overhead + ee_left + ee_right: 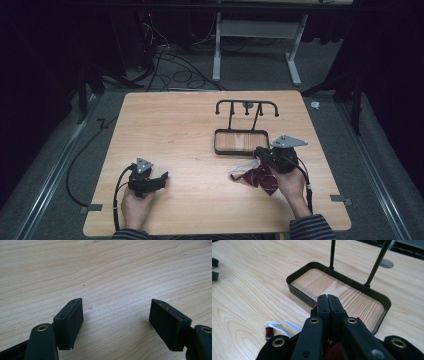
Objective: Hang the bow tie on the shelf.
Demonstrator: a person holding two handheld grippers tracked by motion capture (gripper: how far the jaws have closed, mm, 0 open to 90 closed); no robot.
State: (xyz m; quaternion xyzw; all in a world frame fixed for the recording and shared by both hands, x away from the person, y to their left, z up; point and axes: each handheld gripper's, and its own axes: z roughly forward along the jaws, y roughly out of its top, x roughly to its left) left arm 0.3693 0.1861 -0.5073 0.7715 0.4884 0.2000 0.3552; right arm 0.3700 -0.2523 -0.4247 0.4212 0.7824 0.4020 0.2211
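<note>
Tie [260,177] beside tray rim [241,152]

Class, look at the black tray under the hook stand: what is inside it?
Inside the black tray only bare wood grain shows, and two thin black posts rise from its far rim. The right gripper, shut on the dark red bow tie, covers part of the near edge.
</note>
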